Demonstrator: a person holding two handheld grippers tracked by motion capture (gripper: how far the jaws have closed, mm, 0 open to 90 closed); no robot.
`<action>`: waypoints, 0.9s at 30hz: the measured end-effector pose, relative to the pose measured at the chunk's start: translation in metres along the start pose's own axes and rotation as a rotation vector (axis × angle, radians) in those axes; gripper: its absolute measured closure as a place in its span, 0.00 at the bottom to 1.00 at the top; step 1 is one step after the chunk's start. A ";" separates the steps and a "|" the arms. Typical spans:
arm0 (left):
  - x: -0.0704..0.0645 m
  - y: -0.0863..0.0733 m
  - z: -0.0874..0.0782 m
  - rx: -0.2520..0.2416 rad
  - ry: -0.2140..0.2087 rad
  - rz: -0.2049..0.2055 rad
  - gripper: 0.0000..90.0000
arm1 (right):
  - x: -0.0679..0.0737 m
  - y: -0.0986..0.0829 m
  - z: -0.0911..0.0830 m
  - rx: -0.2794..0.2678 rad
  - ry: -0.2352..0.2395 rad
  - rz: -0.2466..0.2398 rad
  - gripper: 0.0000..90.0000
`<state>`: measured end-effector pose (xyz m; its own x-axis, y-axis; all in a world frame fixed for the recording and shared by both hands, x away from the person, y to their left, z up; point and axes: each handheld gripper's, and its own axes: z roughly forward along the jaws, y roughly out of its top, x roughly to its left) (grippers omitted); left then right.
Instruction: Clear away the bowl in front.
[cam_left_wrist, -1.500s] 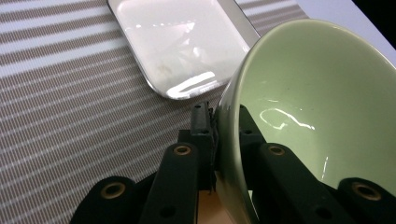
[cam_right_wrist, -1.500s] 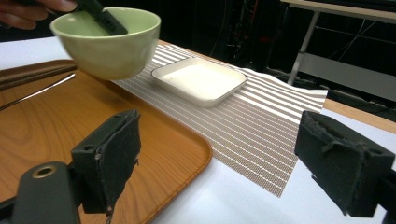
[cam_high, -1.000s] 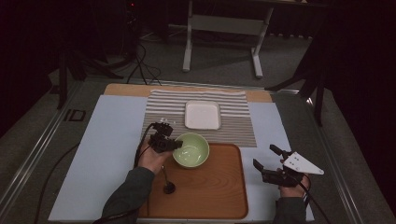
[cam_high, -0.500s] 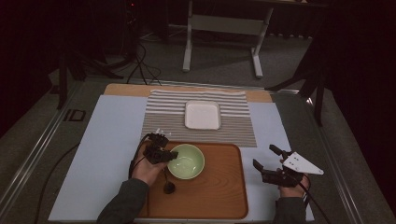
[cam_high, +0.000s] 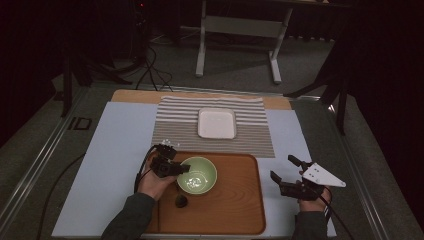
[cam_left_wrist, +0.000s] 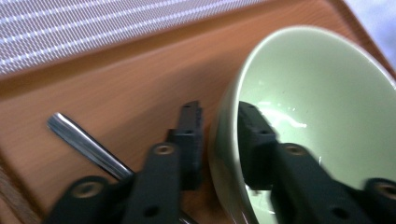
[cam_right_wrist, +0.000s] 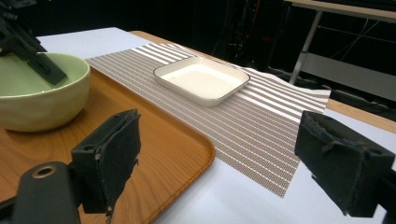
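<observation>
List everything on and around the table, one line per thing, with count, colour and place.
bowl: one, pale green, on the left part of the tray, its rim between the left gripper's jaws.
tray: one, brown wood, near edge of the table at the centre.
dish: one, white, square and shallow, on the striped mat.
striped mat: one, grey and white, beyond the tray.
spoon: one, dark metal, on the tray beside the bowl.
table cover: one, pale blue, under everything.
stand: one, grey metal, on the floor beyond the table.
left gripper: one, black, shut on the bowl's rim.
right gripper: one, black, open, right of the tray.
</observation>
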<state>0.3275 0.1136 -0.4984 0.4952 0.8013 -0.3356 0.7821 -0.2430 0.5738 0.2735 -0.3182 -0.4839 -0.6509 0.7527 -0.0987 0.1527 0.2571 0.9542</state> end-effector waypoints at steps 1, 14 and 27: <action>0.000 0.001 -0.001 -0.011 0.000 -0.003 0.71 | 0.000 0.000 0.000 0.000 -0.001 0.000 0.15; 0.000 0.005 -0.010 -0.079 0.029 0.014 0.44 | -0.001 0.000 0.000 0.000 -0.003 -0.001 0.15; 0.003 0.016 -0.023 -0.167 0.033 0.014 0.43 | -0.002 0.000 0.000 0.004 -0.004 0.000 0.15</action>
<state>0.3323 0.1247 -0.4731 0.4910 0.8165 -0.3038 0.6999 -0.1620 0.6956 0.2747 -0.3194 -0.4842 -0.6478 0.7552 -0.1000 0.1557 0.2597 0.9531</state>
